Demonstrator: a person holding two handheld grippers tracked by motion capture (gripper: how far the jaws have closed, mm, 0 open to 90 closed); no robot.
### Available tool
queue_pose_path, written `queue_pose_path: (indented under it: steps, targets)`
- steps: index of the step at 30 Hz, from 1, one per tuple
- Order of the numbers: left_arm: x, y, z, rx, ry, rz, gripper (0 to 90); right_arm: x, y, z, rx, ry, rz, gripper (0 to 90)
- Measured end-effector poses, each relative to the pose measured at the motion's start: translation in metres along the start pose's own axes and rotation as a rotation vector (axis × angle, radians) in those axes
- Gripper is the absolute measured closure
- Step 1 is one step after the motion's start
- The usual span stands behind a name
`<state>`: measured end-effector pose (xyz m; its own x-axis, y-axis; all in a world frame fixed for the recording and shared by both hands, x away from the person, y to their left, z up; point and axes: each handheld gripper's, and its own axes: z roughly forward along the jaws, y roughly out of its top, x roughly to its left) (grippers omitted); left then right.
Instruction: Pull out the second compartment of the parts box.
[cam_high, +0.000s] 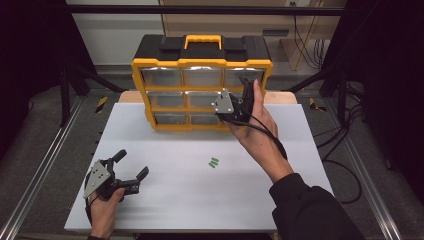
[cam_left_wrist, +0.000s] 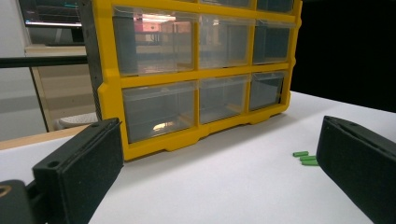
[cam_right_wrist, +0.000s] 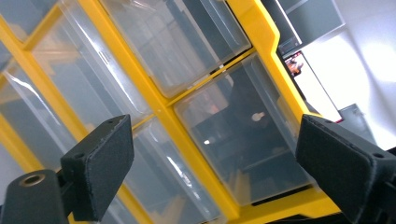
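Here my right gripper (cam_high: 246, 95), jaws wide, faced the yellow drawer cabinet's (cam_high: 202, 63) top-right clear drawer (cam_right_wrist: 243, 135) at twelve o'clock; my left gripper (cam_high: 131, 167), equally wide, rested far at seven o'clock.

Jaws: wide apart, black, rising from bottom corners.
Drawer cabinet (cam_right_wrist: 275, 51): yellow frame, tilted in view.
Clear drawer (cam_right_wrist: 243, 135): between jaws, closed, untouched.

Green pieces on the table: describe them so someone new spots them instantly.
Start at the yellow drawer organizer standing at the far side of the white table. Come toward the person, slightly right of the table's middle: the green pieces lie there, small short sticks side by side, the lone loose green things on the white surface.
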<state>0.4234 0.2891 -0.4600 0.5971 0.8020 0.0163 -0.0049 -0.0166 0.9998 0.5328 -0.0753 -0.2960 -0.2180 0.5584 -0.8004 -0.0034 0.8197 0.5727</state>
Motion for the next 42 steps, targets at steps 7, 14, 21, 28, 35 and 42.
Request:
queue_pose_path:
  steps: [7, 14, 21, 28, 35, 42]
  targets:
    - [0.003, 0.000, -0.002, -0.010, 0.011, -0.008, 0.5, -0.002, 0.002, 0.004, -0.004, -0.024, -0.061, 13.1]
    - [0.003, 0.000, -0.001, -0.006, 0.009, -0.003, 0.5, -0.006, 0.009, 0.005, -0.018, -0.046, -0.063, 14.0]
    - [0.003, 0.000, 0.000, -0.006, 0.008, -0.005, 0.5, -0.007, 0.012, 0.006, -0.023, -0.039, -0.057, 13.9]
    - [0.001, 0.000, 0.001, 0.000, 0.003, 0.003, 0.5, -0.007, 0.016, 0.008, -0.028, -0.048, -0.066, 14.2]
    - [0.002, 0.000, 0.001, -0.003, 0.004, 0.001, 0.5, -0.004, 0.018, 0.008, -0.028, -0.043, -0.093, 15.8]
    - [0.002, 0.000, 0.001, -0.002, 0.009, 0.007, 0.5, 0.002, 0.018, 0.009, -0.031, -0.062, -0.132, 17.5]
